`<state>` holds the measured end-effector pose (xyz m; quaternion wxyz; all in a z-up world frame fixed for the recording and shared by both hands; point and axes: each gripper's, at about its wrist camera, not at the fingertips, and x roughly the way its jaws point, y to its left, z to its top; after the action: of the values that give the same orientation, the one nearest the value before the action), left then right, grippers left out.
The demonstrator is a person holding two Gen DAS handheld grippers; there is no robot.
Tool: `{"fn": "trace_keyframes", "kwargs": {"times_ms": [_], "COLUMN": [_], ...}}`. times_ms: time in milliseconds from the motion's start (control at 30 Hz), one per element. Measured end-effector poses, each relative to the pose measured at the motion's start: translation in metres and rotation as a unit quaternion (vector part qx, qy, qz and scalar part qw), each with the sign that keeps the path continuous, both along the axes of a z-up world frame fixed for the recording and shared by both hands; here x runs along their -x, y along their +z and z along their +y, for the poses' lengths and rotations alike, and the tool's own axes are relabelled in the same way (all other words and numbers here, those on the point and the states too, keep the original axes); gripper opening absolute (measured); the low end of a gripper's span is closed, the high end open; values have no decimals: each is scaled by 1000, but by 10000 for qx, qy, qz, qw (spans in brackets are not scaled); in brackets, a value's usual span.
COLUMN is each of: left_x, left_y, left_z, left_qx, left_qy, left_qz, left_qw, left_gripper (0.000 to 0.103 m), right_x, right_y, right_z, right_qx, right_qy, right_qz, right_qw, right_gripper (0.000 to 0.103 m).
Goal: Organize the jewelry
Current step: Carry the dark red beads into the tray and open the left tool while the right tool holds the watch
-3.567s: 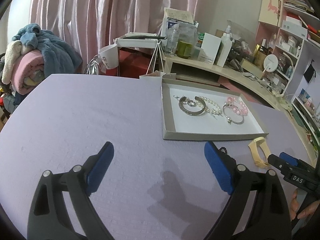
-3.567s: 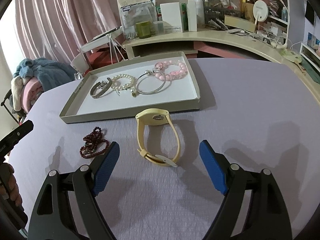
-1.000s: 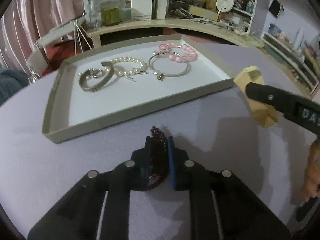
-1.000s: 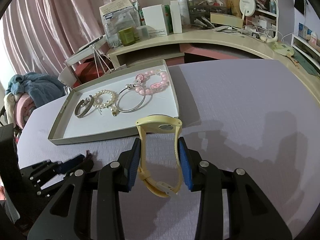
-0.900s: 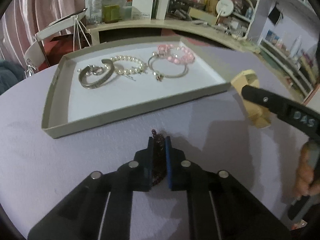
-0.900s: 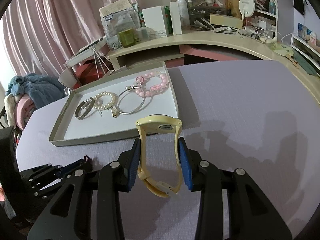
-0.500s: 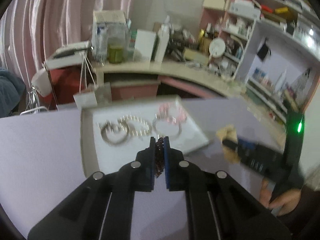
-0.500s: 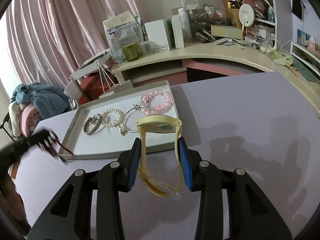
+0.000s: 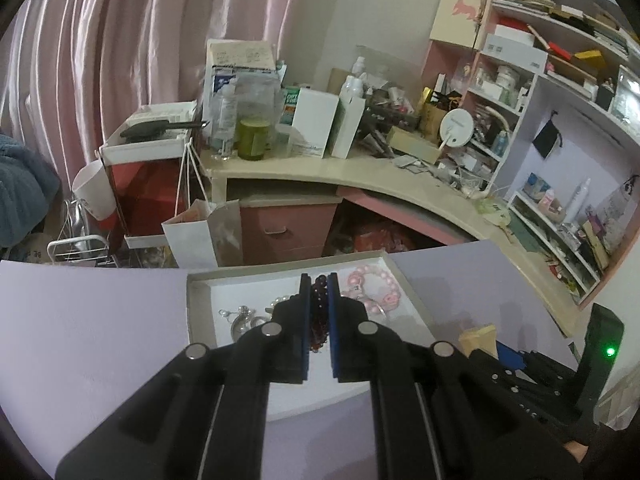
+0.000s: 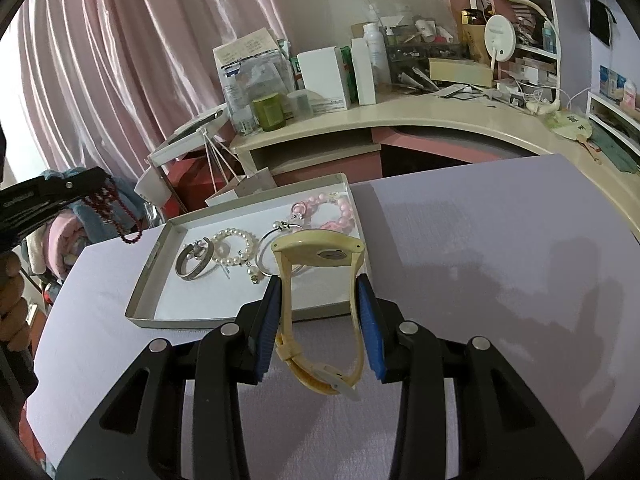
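Observation:
My left gripper (image 9: 319, 286) is shut on a dark red bead bracelet (image 9: 319, 312), lifted high above the lilac table; from the right wrist view the bead bracelet (image 10: 116, 216) dangles from the left gripper (image 10: 90, 188) at the left edge. My right gripper (image 10: 320, 292) is shut on a yellow watch (image 10: 320, 252), its strap loop hanging between the blue pads just in front of the grey tray (image 10: 144, 304). In the tray lie a silver bangle (image 10: 194, 262), a pearl bracelet (image 10: 234, 246), a thin silver hoop (image 10: 266, 256) and a pink bead bracelet (image 10: 324, 210).
A cluttered cream desk (image 10: 400, 120) with boxes and bottles curves behind the lilac table (image 10: 500, 260). Pink curtains (image 10: 120, 60) hang at the back; a pile of blankets (image 10: 60, 240) lies left. A person's hand (image 10: 12, 300) holds the left gripper's handle.
The left gripper has lifted the dark red bracelet off the table and risen high, now over the tray. The right gripper has held the yellow watch almost still.

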<state>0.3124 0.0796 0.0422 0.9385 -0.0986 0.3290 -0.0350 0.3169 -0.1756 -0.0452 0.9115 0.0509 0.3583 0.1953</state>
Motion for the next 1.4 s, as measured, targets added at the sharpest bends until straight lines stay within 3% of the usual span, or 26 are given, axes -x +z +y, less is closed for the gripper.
{"fn": "trace_keyframes", "kwargs": {"times_ms": [567,700,967,1400], "left_x": [-9,-5,19,60], "left_y": [-15,-19,-18,-24], "left_z": [4,10,29,36], "left_qx": [-48,32,119,228], "left_qy": [100,281,650,960], "left_qz": [149,131,25,-59], "left_qw": [9998,9995,9978,9951], "left_gripper": [10,37,50,86], "right_x": [-1,-1,-2,-12], "right_y": [-3,-3,-2,9], "right_z": [4,4,3,21], "right_qx": [32,29,36,132], "right_qy": [74,64,74,280], "right_qz": [70,74,64,-112], "right_qw": [9999,9999,9999,9995], "right_gripper": [39,39,39,39]}}
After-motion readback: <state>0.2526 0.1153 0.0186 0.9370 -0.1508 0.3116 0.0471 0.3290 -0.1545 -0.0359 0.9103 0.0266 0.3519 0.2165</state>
